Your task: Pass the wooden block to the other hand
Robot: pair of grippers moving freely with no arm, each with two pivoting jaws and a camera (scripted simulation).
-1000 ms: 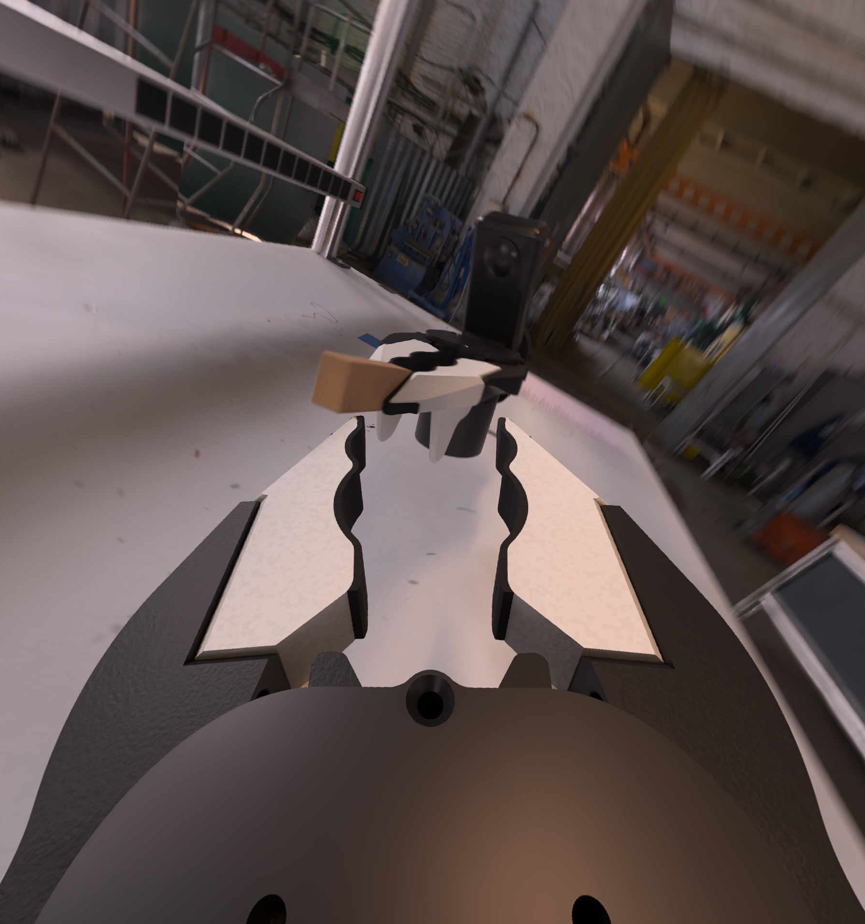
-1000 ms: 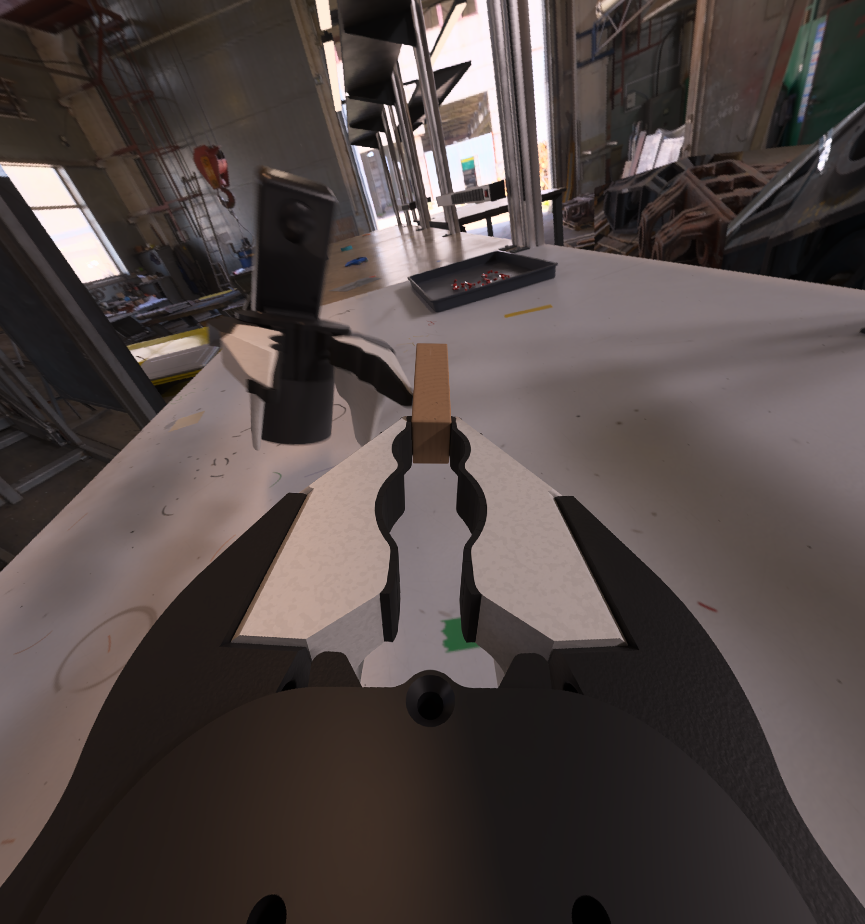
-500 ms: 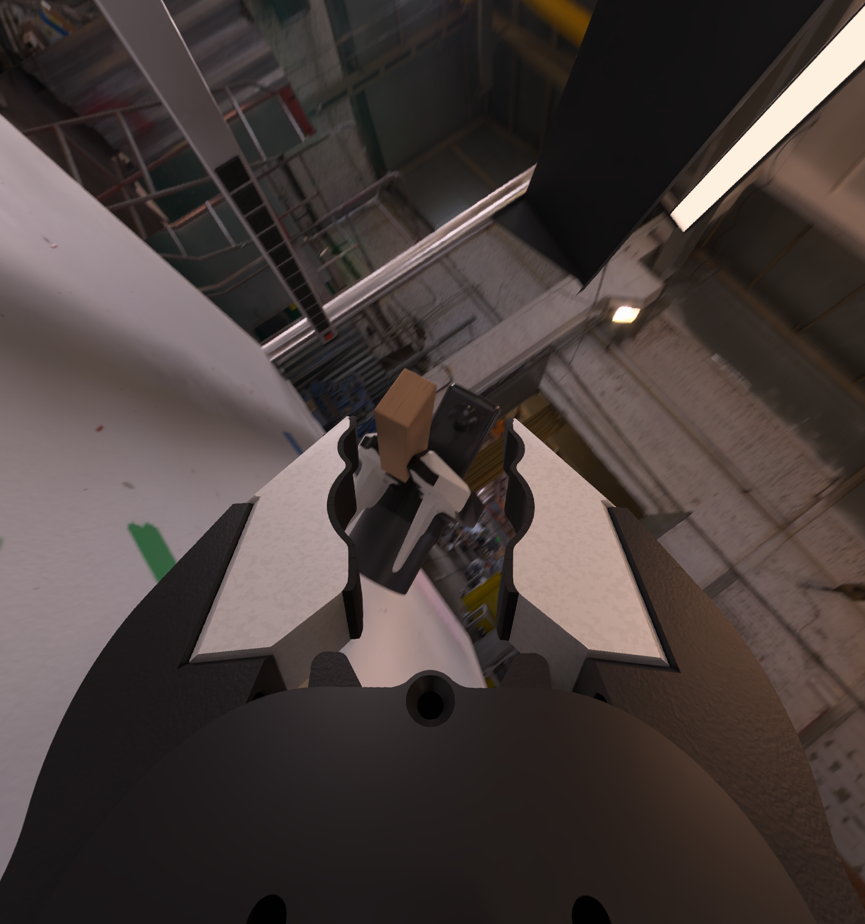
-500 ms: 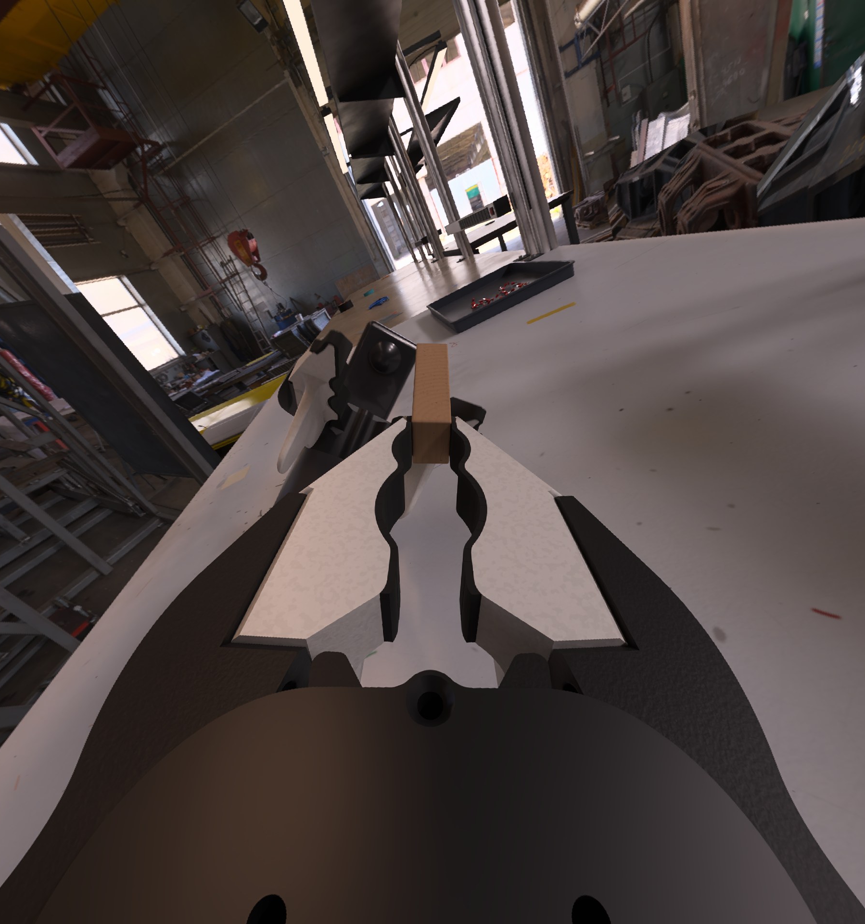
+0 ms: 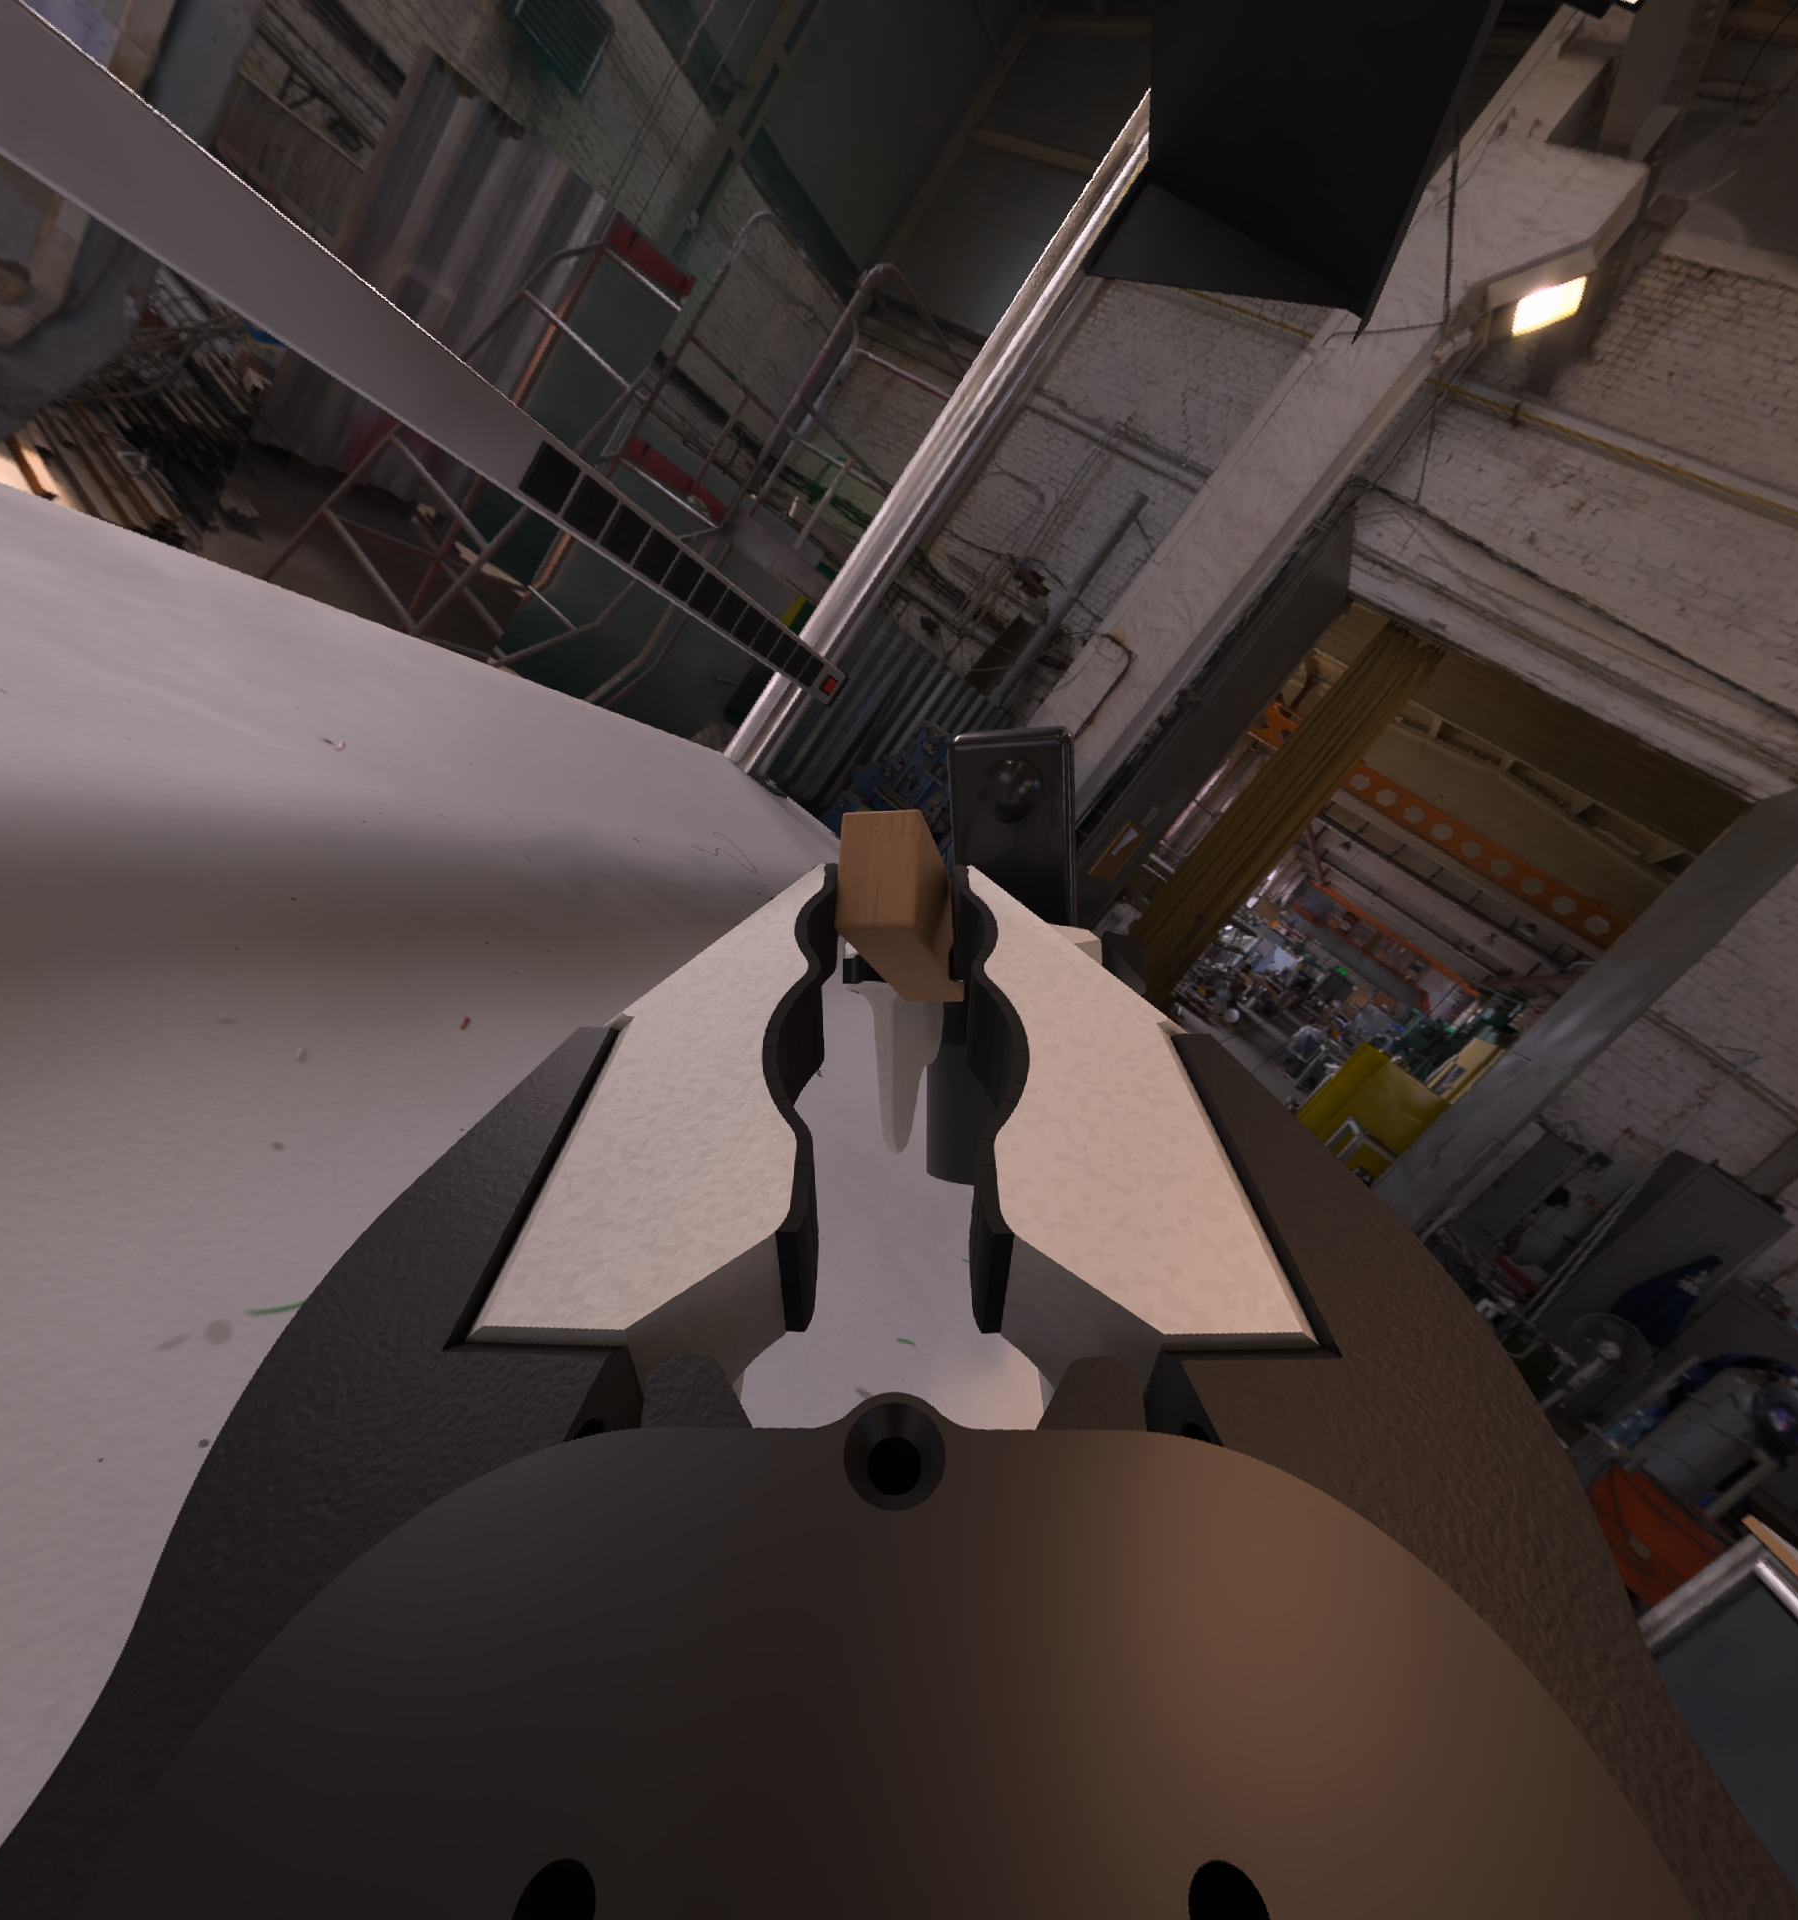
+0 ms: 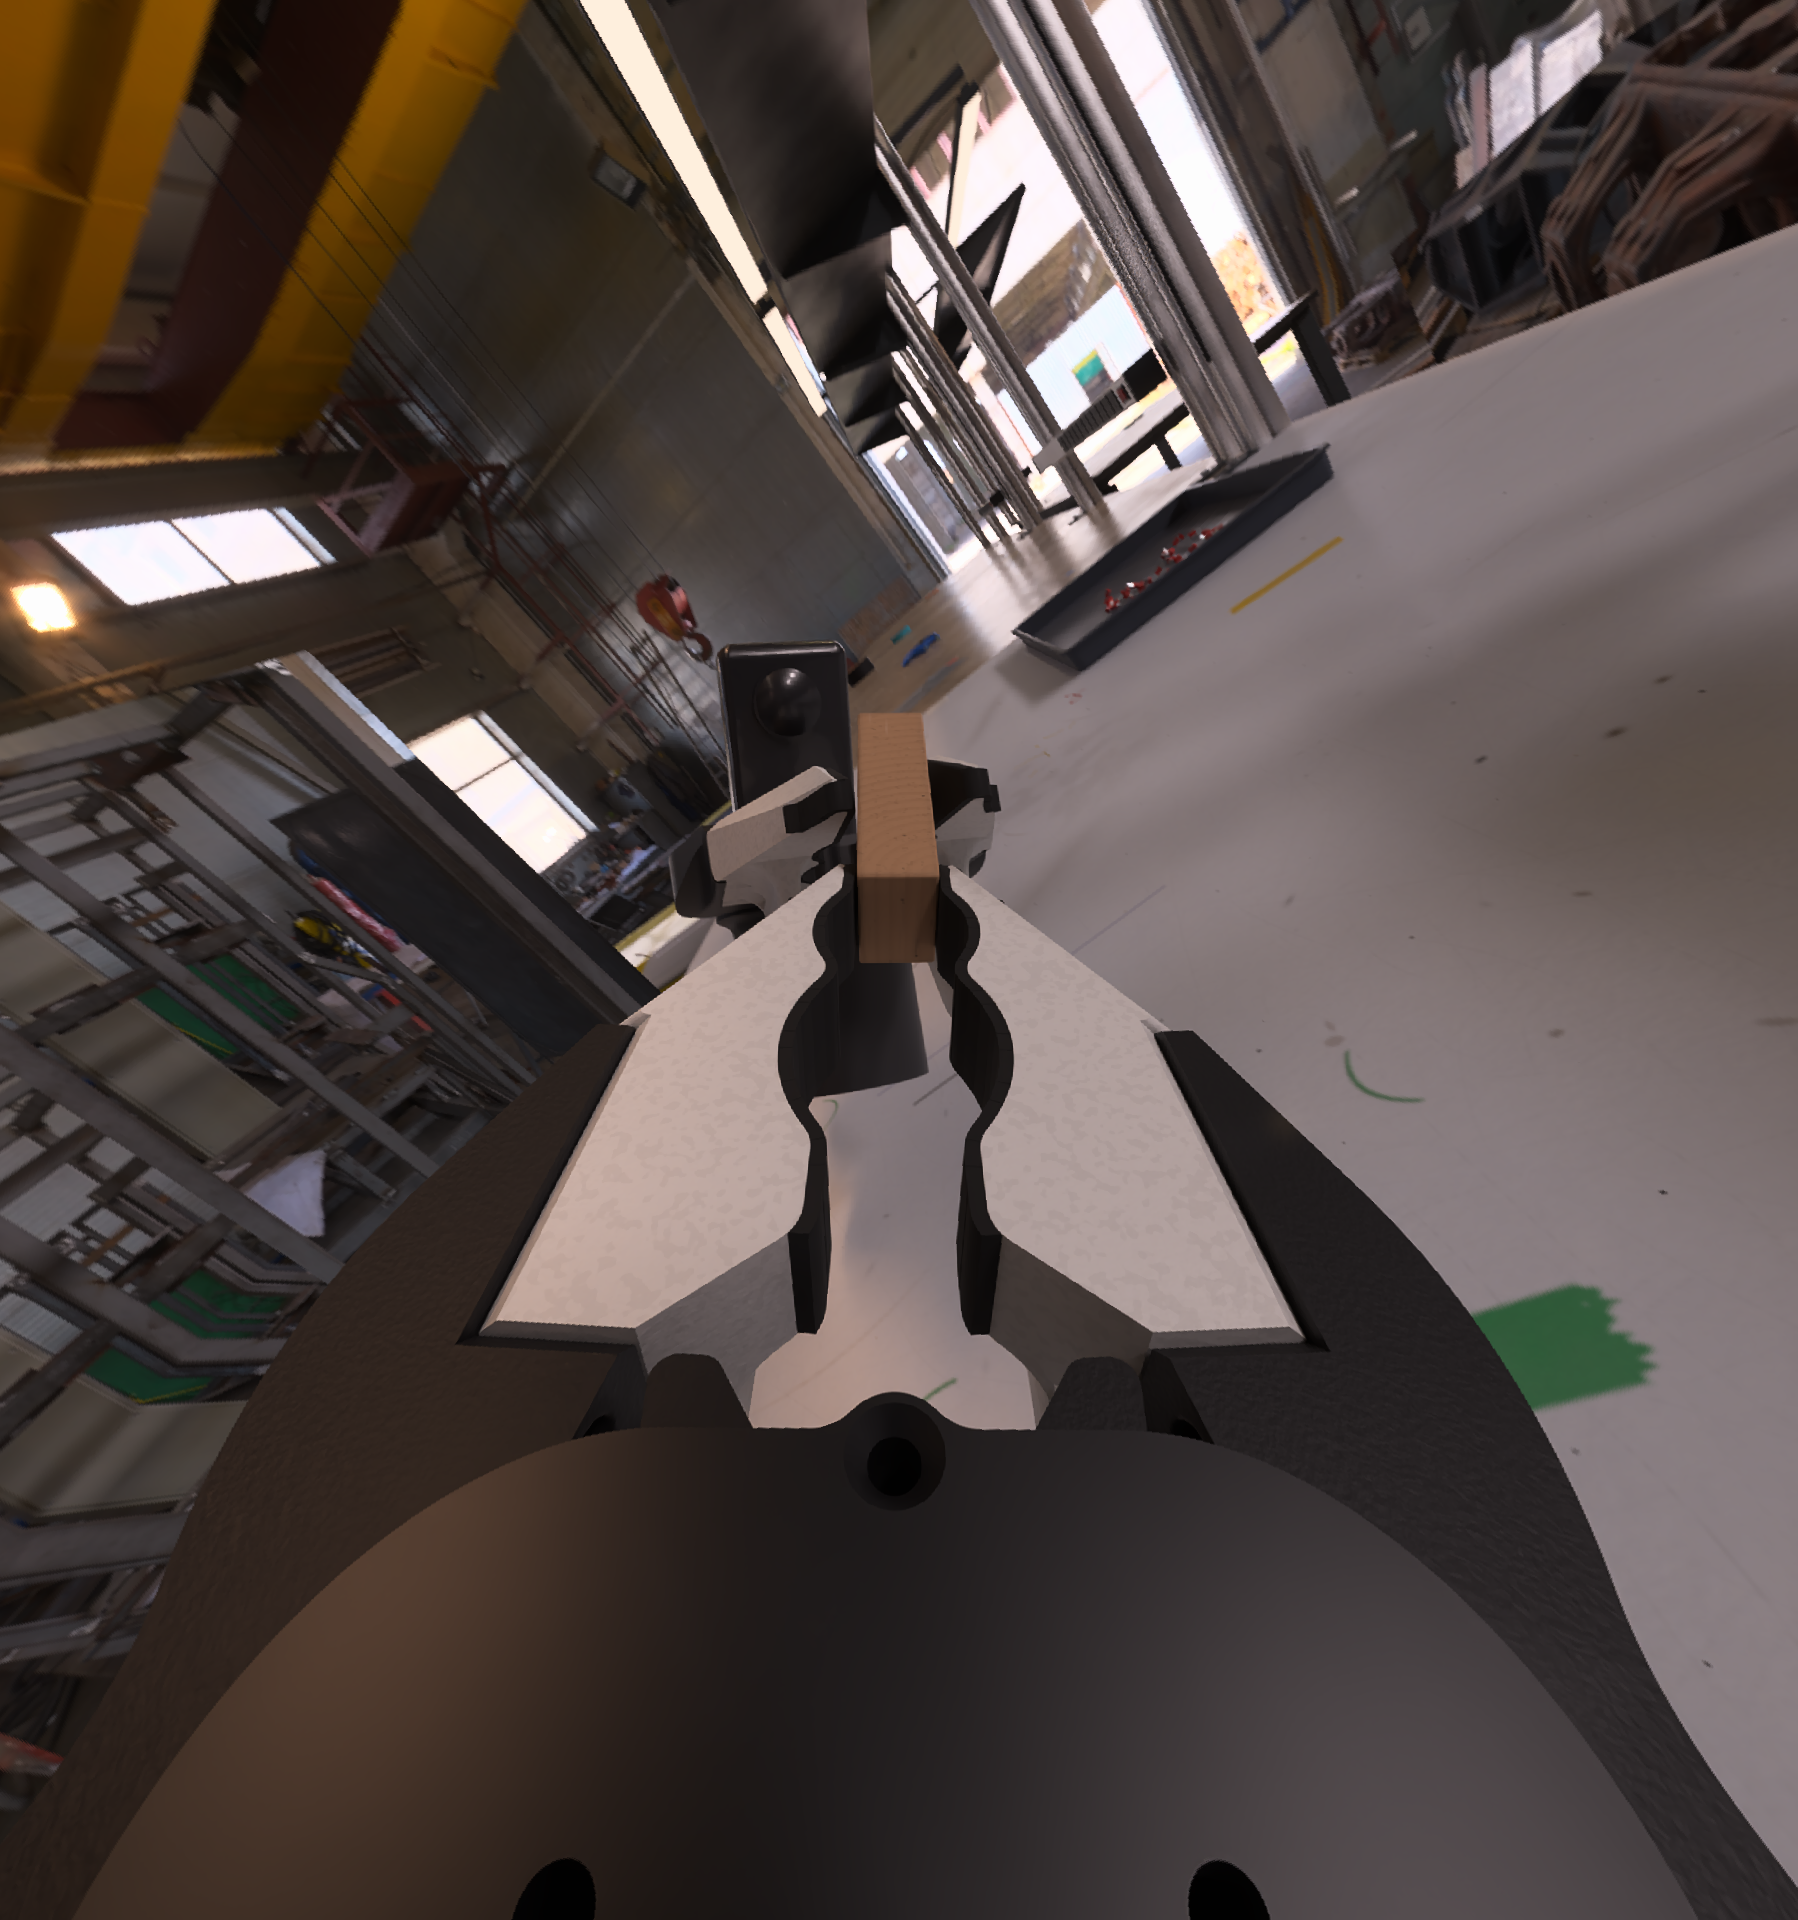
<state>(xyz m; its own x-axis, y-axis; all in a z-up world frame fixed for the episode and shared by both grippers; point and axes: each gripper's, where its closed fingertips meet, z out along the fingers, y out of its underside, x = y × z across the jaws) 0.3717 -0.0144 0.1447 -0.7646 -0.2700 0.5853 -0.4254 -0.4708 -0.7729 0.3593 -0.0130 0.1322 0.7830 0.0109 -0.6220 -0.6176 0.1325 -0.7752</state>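
The wooden block (image 5: 879, 883) is a light tan bar held above the white table (image 5: 251, 987). My left gripper (image 5: 895, 899) has its fingertips closed against the block's near end. In the right wrist view my right gripper (image 6: 893, 920) is shut on the block (image 6: 890, 821), which stands upright between its tips. The left gripper's fingers (image 6: 770, 831) flank the block's far end there. The right gripper's black body (image 5: 1009, 821) shows just behind the block in the left wrist view. Both grippers hold the block, facing each other.
A dark tray (image 6: 1186, 561) with small red parts lies far off on the table (image 6: 1497, 935). A green tape patch (image 6: 1560, 1351) is on the table at the right. The table edge runs close on the left of the right wrist view, with metal racks beyond.
The left gripper has swung back level, moved up to the block and narrowed its fingers onto it. The right gripper has kept its grip and tilted, lifting the block higher.
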